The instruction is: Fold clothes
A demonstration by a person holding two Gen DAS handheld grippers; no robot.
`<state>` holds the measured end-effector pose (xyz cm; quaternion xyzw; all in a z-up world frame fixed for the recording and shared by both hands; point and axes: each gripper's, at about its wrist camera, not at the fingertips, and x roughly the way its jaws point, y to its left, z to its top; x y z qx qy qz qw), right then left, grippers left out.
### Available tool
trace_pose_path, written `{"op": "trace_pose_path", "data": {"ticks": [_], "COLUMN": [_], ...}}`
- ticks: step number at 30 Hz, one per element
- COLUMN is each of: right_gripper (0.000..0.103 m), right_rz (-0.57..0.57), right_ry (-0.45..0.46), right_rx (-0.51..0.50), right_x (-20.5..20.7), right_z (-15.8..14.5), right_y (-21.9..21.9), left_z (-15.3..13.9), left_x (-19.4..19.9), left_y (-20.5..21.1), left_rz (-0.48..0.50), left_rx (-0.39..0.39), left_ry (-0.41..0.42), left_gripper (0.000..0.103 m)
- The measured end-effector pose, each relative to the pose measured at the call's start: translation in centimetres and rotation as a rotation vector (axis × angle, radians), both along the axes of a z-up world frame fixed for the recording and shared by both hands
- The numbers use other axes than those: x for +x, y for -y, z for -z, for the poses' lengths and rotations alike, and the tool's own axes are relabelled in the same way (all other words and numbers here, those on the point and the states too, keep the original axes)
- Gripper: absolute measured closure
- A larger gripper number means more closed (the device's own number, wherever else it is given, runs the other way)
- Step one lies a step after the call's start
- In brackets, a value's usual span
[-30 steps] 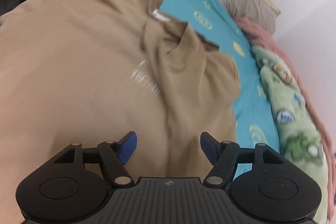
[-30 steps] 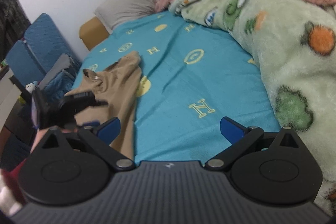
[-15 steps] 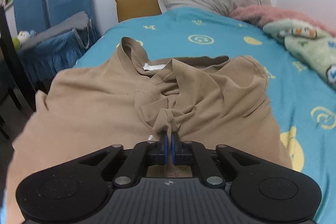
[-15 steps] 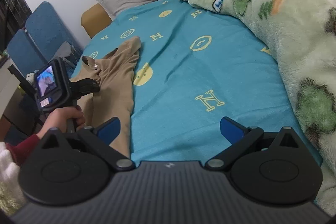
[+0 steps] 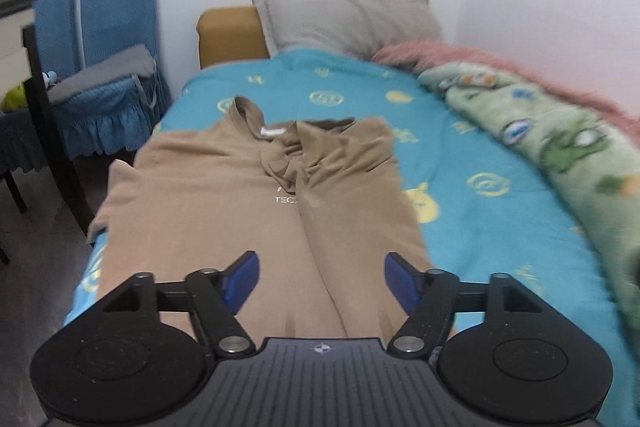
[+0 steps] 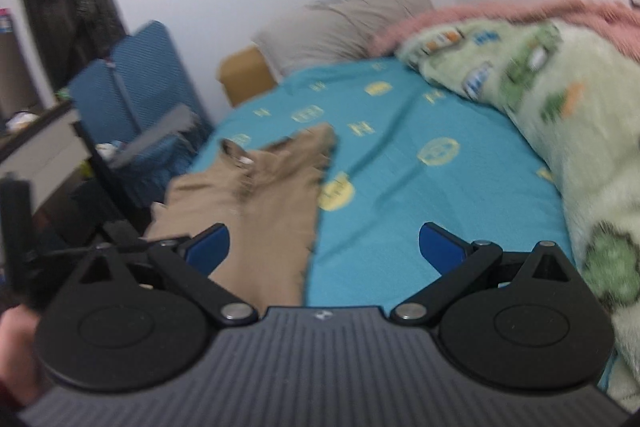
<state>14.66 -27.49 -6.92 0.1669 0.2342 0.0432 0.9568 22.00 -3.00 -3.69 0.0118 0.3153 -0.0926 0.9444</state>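
Note:
A tan T-shirt point(image 5: 224, 211) lies lengthwise on the left side of the bed, collar and white label at the far end, a crease running down its middle. My left gripper point(image 5: 322, 281) is open and empty, held over the shirt's near part. The shirt also shows in the right wrist view point(image 6: 256, 203). My right gripper point(image 6: 324, 247) is open and empty, over the shirt's right edge and the blue sheet. Part of the left gripper's black body point(image 6: 20, 211) shows at the left of that view.
The bed has a turquoise patterned sheet point(image 5: 480, 195). A green fleece blanket point(image 5: 568, 155) and a pink blanket point(image 5: 460, 55) lie along the right wall. A grey pillow point(image 5: 344, 19) is at the head. Blue chairs point(image 5: 108, 39) and a dark desk leg point(image 5: 52, 131) stand left of the bed.
My left gripper was shut on a fold of the shirt half a second ago; it has opened, let go and pulled back. The shirt lies flatter. The right gripper stayed open.

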Motion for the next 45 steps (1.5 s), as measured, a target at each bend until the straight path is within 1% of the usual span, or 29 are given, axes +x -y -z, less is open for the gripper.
{"op": "trace_pose_path", "data": {"ticks": [1,3,4,7,9,12,15,18,20,22,25,27,28,30,32,36,37,43,44,45], "right_gripper": [0.0,0.0,0.0,0.0,0.0,0.0,0.0,0.002,0.003,0.005,0.015,0.026,0.027,0.031,0.033,0.036,0.036,0.037,0.046,0.051], "right_rz": [-0.01,-0.025,-0.033,-0.065,-0.095,-0.177,-0.257,-0.338,-0.397,-0.448,-0.539,-0.607,-0.64,-0.719,-0.793,-0.91,-0.928,-0.945,-0.948,-0.95], "right_ry": [0.021,0.057,0.076,0.137,0.172,0.179,0.167,0.141,0.072,-0.02,-0.12,-0.167,-0.192,-0.233,-0.253,-0.243,-0.241,-0.234,-0.233,-0.231], "right_rx": [-0.008,-0.029,-0.038,-0.066,-0.086,-0.1,-0.147,-0.238,-0.254,-0.281,-0.362,-0.436,-0.46,-0.462,-0.484,-0.609,-0.64,-0.785,-0.809,-0.834], "right_x": [-0.5,-1.7,-2.3,-4.6,-6.0,-5.8,-3.4,0.5,4.4,8.7,14.7,18.1,19.8,22.8,25.1,27.8,28.3,30.1,30.4,30.8], "right_z": [-0.4,-1.4,-1.8,-3.0,-3.6,-4.4,-6.2,-8.3,-9.3,-9.5,-8.4,-6.5,-5.5,-3.4,-1.3,3.4,4.6,10.2,11.1,12.0], "right_y": [-0.3,-1.0,-1.3,-2.3,-2.9,-3.7,-5.1,-8.4,-11.3,-15.3,-22.5,-27.7,-30.0,-34.2,-38.2,-45.1,-46.4,-49.7,-50.3,-50.8], "left_z": [-0.8,-1.9,-2.2,-2.8,-3.2,-3.7,-3.8,-3.2,-2.4,-1.4,-0.1,0.8,1.2,2.6,4.0,6.4,6.8,8.9,9.0,9.1], "left_x": [-1.6,-4.5,-5.6,-8.0,-9.0,-9.5,-9.2,-8.1,-6.9,-5.5,-3.7,-2.6,-2.1,-0.8,0.4,2.9,3.3,4.5,4.5,4.6], "left_y": [-0.3,-0.9,-1.1,-1.3,-1.5,-2.7,-4.8,-7.1,-8.5,-9.6,-10.8,-11.7,-12.1,-12.9,-14.1,-16.3,-16.6,-17.6,-17.6,-17.7], "left_rz": [-0.009,-0.022,-0.007,0.016,0.032,0.038,0.01,-0.023,-0.041,-0.054,-0.078,-0.091,-0.1,-0.133,-0.176,-0.275,-0.287,-0.314,-0.316,-0.319], "left_rx": [-0.011,-0.033,-0.043,-0.042,-0.04,-0.056,-0.101,-0.121,-0.143,-0.157,-0.145,-0.156,-0.156,-0.138,-0.123,-0.146,-0.15,-0.17,-0.175,-0.179], "left_ry": [0.019,0.054,0.059,0.056,0.06,0.05,0.038,0.01,-0.034,-0.087,-0.123,-0.124,-0.123,-0.135,-0.16,-0.224,-0.236,-0.293,-0.293,-0.291], "left_gripper": [0.019,0.001,0.0,0.0,0.0,0.0,0.0,0.0,0.0,0.0,0.0,0.0,0.0,0.0,0.0,0.001,0.001,0.001,0.001,0.001]}}
